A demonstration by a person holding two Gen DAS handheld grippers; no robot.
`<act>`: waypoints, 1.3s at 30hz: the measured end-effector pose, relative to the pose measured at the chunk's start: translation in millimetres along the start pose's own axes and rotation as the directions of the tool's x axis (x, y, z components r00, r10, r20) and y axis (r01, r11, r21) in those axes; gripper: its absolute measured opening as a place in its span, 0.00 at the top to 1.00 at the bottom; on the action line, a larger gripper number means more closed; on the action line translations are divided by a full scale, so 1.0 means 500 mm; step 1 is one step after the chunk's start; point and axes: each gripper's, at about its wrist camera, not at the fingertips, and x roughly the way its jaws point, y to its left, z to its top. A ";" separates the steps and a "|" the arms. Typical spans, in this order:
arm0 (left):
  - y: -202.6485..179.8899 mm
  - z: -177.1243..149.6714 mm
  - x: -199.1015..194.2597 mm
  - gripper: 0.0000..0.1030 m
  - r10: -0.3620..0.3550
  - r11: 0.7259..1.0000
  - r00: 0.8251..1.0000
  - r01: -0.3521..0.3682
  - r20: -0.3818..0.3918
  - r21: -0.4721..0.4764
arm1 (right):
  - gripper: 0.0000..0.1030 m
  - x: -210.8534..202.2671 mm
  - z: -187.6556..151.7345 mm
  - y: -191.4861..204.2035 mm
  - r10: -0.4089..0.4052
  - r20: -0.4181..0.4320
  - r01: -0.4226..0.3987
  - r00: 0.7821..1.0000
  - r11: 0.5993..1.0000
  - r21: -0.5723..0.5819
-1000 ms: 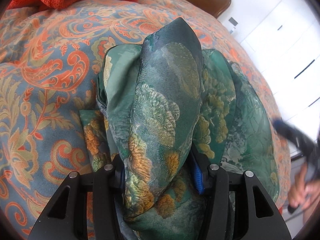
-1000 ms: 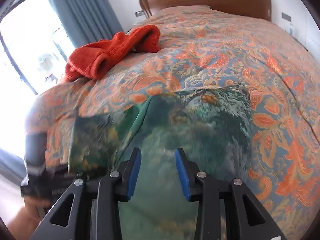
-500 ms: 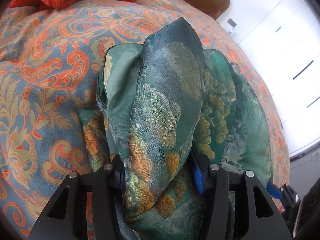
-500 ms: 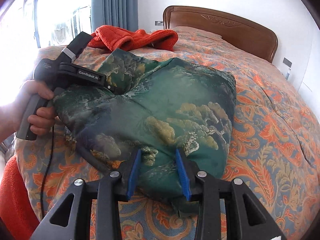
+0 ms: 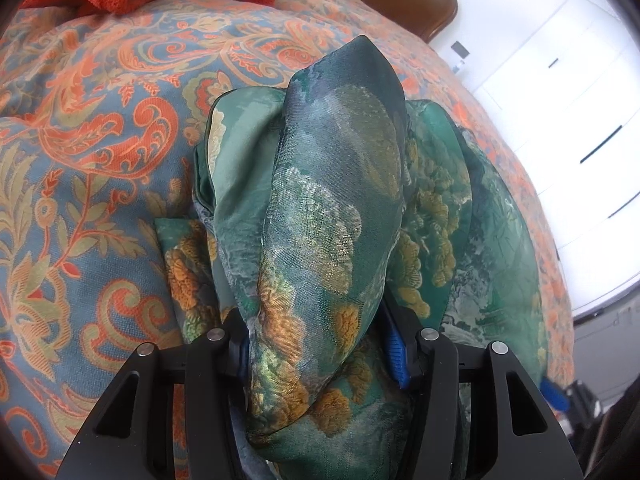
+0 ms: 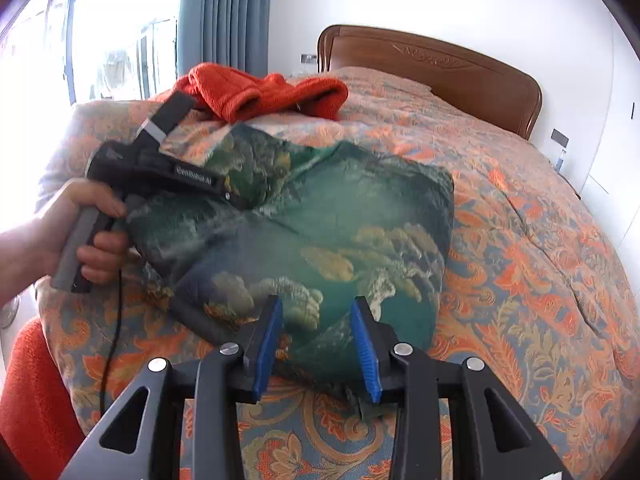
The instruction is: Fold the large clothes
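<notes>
A green patterned garment (image 6: 320,232) lies folded on the bed. My left gripper (image 5: 320,356) is shut on a bunched fold of the green garment (image 5: 328,200) and holds it raised above the quilt. In the right wrist view the left gripper (image 6: 160,172) sits at the garment's left side, held by a hand. My right gripper (image 6: 316,344) is open and empty, its blue pads (image 6: 268,344) just above the garment's near edge.
The bed carries an orange and blue paisley quilt (image 6: 540,280). An orange knitted garment (image 6: 260,92) lies at the far left near the wooden headboard (image 6: 440,68). More orange fabric (image 6: 32,400) shows at the lower left. White cupboards (image 5: 580,100) stand to the right.
My right gripper has pulled back from over the garment to its near edge, open throughout. My left gripper keeps its hold on the fold and has barely moved.
</notes>
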 end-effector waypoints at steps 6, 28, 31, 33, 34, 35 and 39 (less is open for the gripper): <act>-0.004 -0.004 0.003 0.47 -0.001 1.000 1.000 0.001 0.004 0.005 | 0.65 0.045 -0.028 0.005 -0.036 -0.036 0.036 0.999 0.999 0.002; -0.028 -0.023 -0.130 0.18 -0.031 0.998 0.993 0.037 0.116 -0.047 | 0.44 0.023 -0.029 0.003 0.007 -0.016 -0.007 1.000 1.000 0.019; -0.050 -0.049 -0.202 0.08 0.044 0.999 0.983 -0.044 0.178 -0.006 | 0.14 -0.072 -0.048 -0.003 -0.049 0.068 0.046 0.997 0.998 0.035; -0.065 -0.065 -0.239 0.05 0.128 0.991 0.968 -0.134 0.215 0.012 | 0.14 -0.123 -0.069 -0.011 -0.072 0.109 0.069 0.991 0.997 0.034; -0.073 -0.073 -0.254 0.05 0.171 0.983 0.957 -0.180 0.232 0.019 | 0.14 -0.142 -0.080 -0.016 -0.089 0.117 0.086 0.989 0.996 0.032; -0.082 -0.078 -0.265 0.04 0.210 0.974 0.946 -0.223 0.248 0.024 | 0.14 -0.157 -0.091 -0.022 -0.113 0.119 0.109 0.987 0.993 0.035; -0.103 -0.089 -0.292 0.04 0.335 0.933 0.891 -0.359 0.307 0.023 | 0.14 -0.184 -0.131 -0.063 -0.172 0.076 0.167 0.982 0.983 0.074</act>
